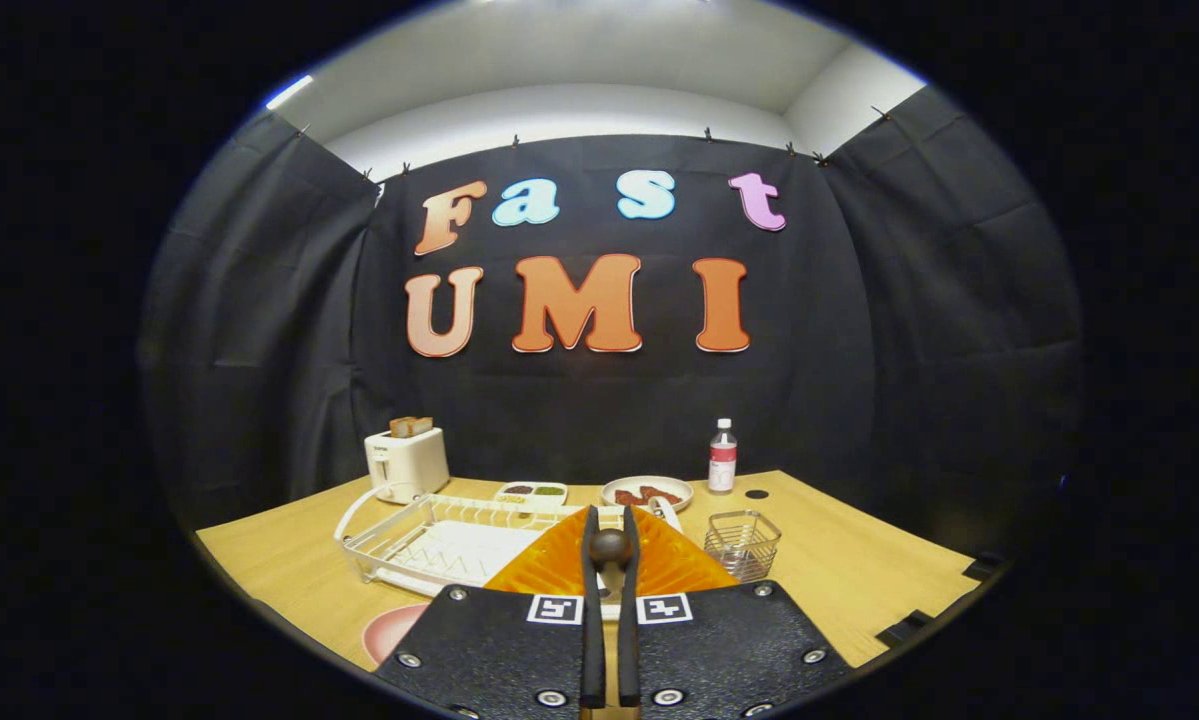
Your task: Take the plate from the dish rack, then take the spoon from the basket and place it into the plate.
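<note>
My gripper [609, 520] is shut on a dark spoon [609, 547], whose rounded end shows pinched between the two narrow black fingers [591, 600]. Right under and ahead of the fingers an orange ribbed plate [549, 570] lies on the wooden table. To the left of the plate, touching or overlapping its edge, stands the white wire dish rack [419, 540], with no dishes in it. The small wire basket [742, 543] stands to the right of the plate and looks empty.
Behind the rack stand a white toaster [406, 462] holding bread and a small compartment tray [531, 492]. A dish of red food [647, 492] and a water bottle [722, 456] are at the back. A pink plate [389, 630] lies near the front left.
</note>
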The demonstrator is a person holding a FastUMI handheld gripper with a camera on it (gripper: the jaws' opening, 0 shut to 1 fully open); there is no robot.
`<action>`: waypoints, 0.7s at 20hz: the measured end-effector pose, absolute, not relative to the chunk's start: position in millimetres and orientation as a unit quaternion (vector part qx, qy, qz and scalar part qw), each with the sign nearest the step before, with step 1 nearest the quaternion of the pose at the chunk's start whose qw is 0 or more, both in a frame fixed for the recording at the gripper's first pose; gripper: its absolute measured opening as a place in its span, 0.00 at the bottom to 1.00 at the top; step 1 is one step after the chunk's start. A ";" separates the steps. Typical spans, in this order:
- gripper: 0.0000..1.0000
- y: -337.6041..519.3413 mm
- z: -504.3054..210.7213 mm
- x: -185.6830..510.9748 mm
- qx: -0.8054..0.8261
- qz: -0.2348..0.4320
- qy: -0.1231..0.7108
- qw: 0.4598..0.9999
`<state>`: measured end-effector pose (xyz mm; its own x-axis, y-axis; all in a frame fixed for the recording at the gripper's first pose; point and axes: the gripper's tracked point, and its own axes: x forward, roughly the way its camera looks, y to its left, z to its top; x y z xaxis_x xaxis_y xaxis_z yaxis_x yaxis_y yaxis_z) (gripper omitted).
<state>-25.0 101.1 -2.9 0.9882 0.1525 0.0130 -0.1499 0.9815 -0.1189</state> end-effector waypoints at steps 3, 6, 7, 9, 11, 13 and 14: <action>0.05 130.3 -20.9 -37.1 -0.054 0.104 -0.002 0.993; 0.05 157.2 -46.4 -41.7 -0.042 0.131 0.018 0.990; 0.05 165.4 -53.1 -42.7 -0.039 0.139 0.023 0.989; 0.05 177.8 -65.1 -41.4 -0.036 0.150 0.027 0.988; 0.05 186.9 -78.0 -38.3 -0.038 0.158 0.034 0.986; 0.05 194.9 -91.2 -35.4 -0.042 0.165 0.043 0.984; 0.05 197.2 -95.2 -35.5 -0.044 0.168 0.047 0.984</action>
<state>-35.5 197.2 -95.2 0.9391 0.3266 -0.1067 -0.3348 0.9396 -0.0711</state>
